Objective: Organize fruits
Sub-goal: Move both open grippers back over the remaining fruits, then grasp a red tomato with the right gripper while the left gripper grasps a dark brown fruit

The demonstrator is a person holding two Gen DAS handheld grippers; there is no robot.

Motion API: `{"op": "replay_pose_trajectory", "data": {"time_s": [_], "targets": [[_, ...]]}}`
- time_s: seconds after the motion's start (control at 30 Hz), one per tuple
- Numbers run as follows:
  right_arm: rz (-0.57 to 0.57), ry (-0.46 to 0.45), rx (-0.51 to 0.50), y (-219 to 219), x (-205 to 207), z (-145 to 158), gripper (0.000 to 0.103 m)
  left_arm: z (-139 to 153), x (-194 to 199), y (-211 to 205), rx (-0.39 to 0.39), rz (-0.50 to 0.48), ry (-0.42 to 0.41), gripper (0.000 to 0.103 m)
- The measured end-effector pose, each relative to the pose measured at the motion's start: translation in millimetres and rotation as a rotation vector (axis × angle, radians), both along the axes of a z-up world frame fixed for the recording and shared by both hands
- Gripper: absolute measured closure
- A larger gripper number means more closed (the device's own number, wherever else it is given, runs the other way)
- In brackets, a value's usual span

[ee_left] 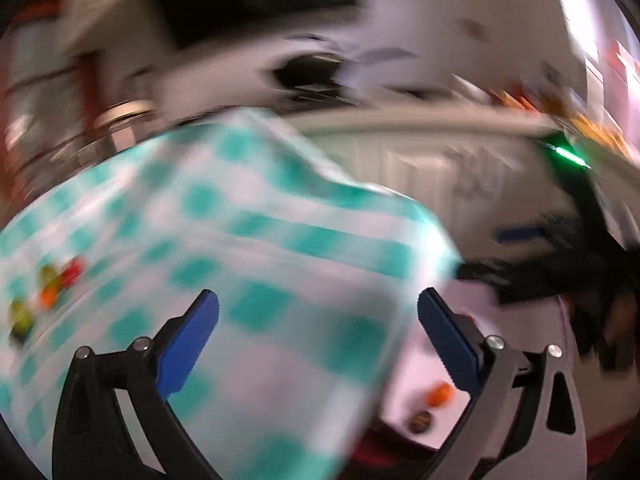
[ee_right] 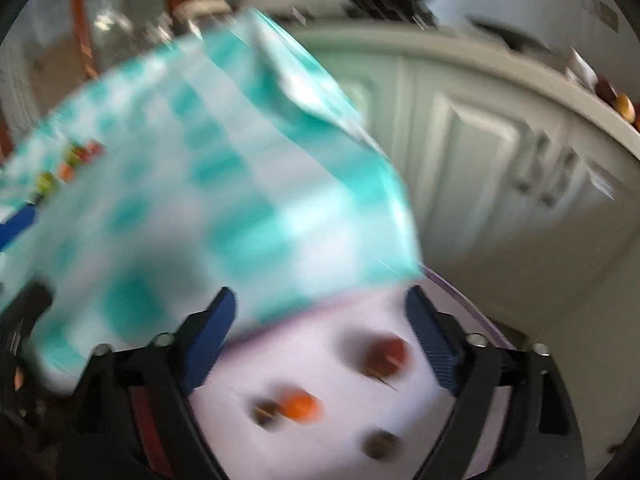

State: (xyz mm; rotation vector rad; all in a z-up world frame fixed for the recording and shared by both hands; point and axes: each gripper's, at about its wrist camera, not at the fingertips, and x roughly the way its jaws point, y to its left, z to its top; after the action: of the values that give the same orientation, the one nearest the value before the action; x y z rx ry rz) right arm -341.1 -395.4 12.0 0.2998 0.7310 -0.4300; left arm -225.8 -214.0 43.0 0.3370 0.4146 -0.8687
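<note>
Nearest the lens, the left gripper (ee_left: pixel 318 316) stands wide open, holding nothing, above a teal checked cloth (ee_left: pixel 224 240). A cluster of small fruits (ee_right: pixel 68 164) sits at its far left. The right gripper (ee_right: pixel 320 316) is equally spread and empty over a pale tray (ee_right: pixel 344 380) with scattered fruits (ee_right: pixel 300 404), apparently still unsorted.
</note>
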Motion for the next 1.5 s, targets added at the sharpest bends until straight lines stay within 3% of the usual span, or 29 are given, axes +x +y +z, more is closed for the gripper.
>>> {"op": "replay_pose_trajectory", "data": {"time_s": [0.1,0.2,0.4,0.57,0.67,0.83,0.93,1.0,1.3,1.5], "targets": [[0.099,-0.051,0.006,35,45,12,0.016,15,63,56,-0.069,0.253,0.064,0.002],[0.211,-0.020,-0.012,70,89,16,0.016,19,130,108,-0.123,0.509,0.130,0.002],[0.347,0.017,-0.049,139,199,11,0.016,22,241,203,-0.188,0.918,0.257,0.002],[0.404,0.065,-0.023,170,294,-2,0.016,11,296,245,-0.247,1.136,0.295,0.002],[0.425,0.080,0.011,185,351,-6,0.017,3,315,261,-0.269,1.188,0.319,0.002],[0.462,0.084,0.027,205,413,-9,0.020,-13,325,283,-0.338,1.226,0.330,0.002],[0.494,0.094,0.029,218,445,-14,0.025,-18,326,292,-0.360,1.200,0.335,0.002],[0.518,0.106,0.035,227,466,-17,0.036,-20,329,294,-0.369,1.189,0.342,0.002],[0.621,0.154,-0.075,263,528,-21,0.042,-30,334,297,-0.385,1.193,0.405,0.002],[0.681,0.147,-0.089,277,550,-20,0.051,-32,334,293,-0.368,1.200,0.403,0.002]]}}
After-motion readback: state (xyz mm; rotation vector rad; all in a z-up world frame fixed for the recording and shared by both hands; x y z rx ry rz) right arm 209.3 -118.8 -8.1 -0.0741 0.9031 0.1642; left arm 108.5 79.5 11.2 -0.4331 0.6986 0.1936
